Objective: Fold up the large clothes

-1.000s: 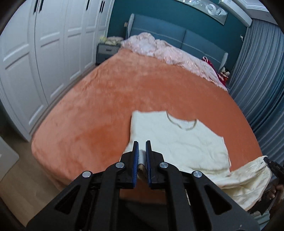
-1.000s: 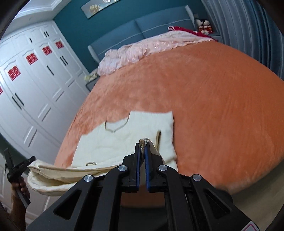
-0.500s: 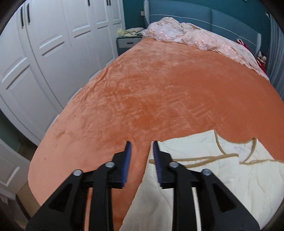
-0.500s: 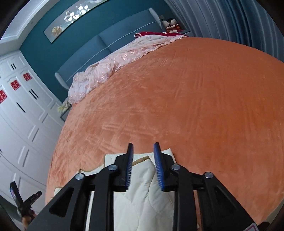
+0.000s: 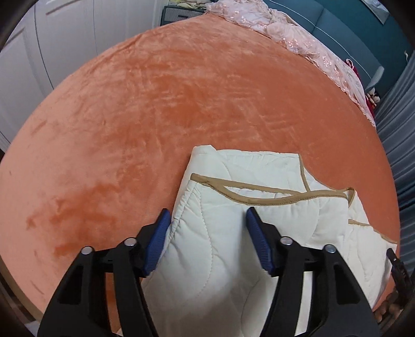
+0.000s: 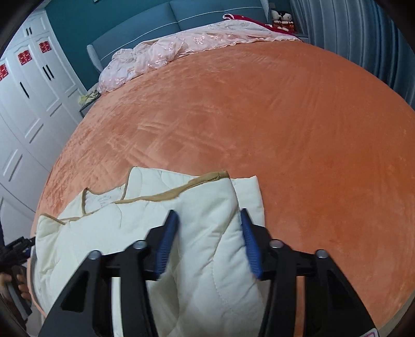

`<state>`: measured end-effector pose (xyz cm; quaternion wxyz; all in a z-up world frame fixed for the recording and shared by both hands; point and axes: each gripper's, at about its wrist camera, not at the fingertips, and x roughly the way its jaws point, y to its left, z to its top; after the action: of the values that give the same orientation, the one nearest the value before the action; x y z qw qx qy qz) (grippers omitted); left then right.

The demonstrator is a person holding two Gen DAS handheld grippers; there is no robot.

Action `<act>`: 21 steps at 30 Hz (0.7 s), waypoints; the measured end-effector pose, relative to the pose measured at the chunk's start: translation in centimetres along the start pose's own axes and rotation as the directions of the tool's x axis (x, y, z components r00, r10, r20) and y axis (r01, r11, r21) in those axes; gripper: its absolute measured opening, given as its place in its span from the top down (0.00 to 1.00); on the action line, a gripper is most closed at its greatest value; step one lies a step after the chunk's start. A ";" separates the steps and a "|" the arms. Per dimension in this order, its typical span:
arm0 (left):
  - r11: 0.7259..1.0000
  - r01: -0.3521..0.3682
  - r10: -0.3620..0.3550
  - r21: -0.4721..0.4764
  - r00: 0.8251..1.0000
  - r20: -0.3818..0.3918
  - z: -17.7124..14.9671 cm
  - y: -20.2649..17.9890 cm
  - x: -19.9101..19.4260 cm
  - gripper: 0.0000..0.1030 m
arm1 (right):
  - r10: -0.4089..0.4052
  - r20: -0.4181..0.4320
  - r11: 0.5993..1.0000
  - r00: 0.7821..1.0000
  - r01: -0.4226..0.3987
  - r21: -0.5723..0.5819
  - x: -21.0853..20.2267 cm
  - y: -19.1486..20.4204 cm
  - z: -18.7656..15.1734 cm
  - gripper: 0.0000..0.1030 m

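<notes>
**Two tools hanging over a folded cream vest on the bed**

A cream quilted vest [image 5: 272, 223] with tan trim is lying folded on the big orange bed [image 5: 181, 103], near the edge closest to the cameras. One layer is lying on top of another, and the tan trim is showing along the neck hole and the arm holes.

The left tool [image 5: 208, 238] is pointing down over the left end of the vest. Its blue pads [image 5: 158, 238] are standing apart. The jaws have just been opening. The puffy cloth is sitting in the gap under them, but the pads are not squeezing it.

The right tool [image 6: 208, 239] is pointing down over the right end of the vest [image 6: 129, 220]. Its blue pads [image 6: 167, 241] are standing apart too, and its jaws have just been closing a little. A thick fold of the vest is lying between them. I cannot tell if the pads are pressing on it.

A pink blanket [image 6: 168, 49] is lying bunched up at the far end of the bed, by the blue headboard [image 6: 181, 15]. White wardrobe doors [image 6: 26, 103] are standing on one side and grey curtains [image 6: 350, 33] are hanging on the other.
</notes>
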<state>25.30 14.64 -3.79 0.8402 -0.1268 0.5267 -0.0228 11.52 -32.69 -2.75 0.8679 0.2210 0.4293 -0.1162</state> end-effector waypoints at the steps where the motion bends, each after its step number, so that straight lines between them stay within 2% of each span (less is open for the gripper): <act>1: 1.000 0.007 -0.007 -0.006 1.000 0.001 0.0 0.0 0.3 0.67 | 0.019 -0.011 1.000 1.000 -0.019 0.020 0.3 -0.1 0.2 0.87; 2: 1.000 0.015 -0.015 -0.002 1.000 0.005 0.0 -0.2 0.3 0.85 | 0.024 -0.002 0.999 1.000 -0.024 0.036 0.2 -0.1 0.2 0.90; 4: 1.000 0.015 -0.015 0.000 0.999 0.052 0.4 -0.6 -0.5 0.91 | 0.024 0.059 0.999 0.998 -0.026 0.030 -0.9 0.3 0.6 0.91; 7: 0.999 0.032 -0.032 0.006 0.989 0.141 1.6 -1.4 -2.6 0.91 | 0.014 0.143 1.000 0.990 -0.017 0.021 -2.5 0.7 1.7 0.92; 9: 0.999 0.037 -0.037 0.005 0.985 0.169 2.6 -2.0 -3.2 0.92 | -0.021 0.163 1.000 0.986 0.020 0.012 -2.3 1.0 2.5 0.92; 11: 0.999 -0.001 -0.005 0.034 0.986 0.169 3.4 -3.0 -2.3 0.92 | -0.054 0.136 0.999 0.989 0.053 0.010 -0.8 0.7 2.7 0.92; 15: 0.996 -0.074 0.068 0.045 0.991 0.113 3.7 -3.5 1.6 0.91 | -0.077 0.044 0.995 0.996 0.074 0.063 3.2 -1.0 2.2 0.92; 21: 0.987 -0.133 0.123 0.092 0.987 0.101 2.0 -3.1 5.8 0.88 | -0.105 -0.005 0.993 0.994 0.105 0.046 6.8 -1.8 0.5 0.90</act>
<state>29.98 11.05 -7.32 0.8692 -0.0520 0.4915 0.0114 15.24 -34.58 -8.39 0.8546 0.2182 0.4389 -0.1712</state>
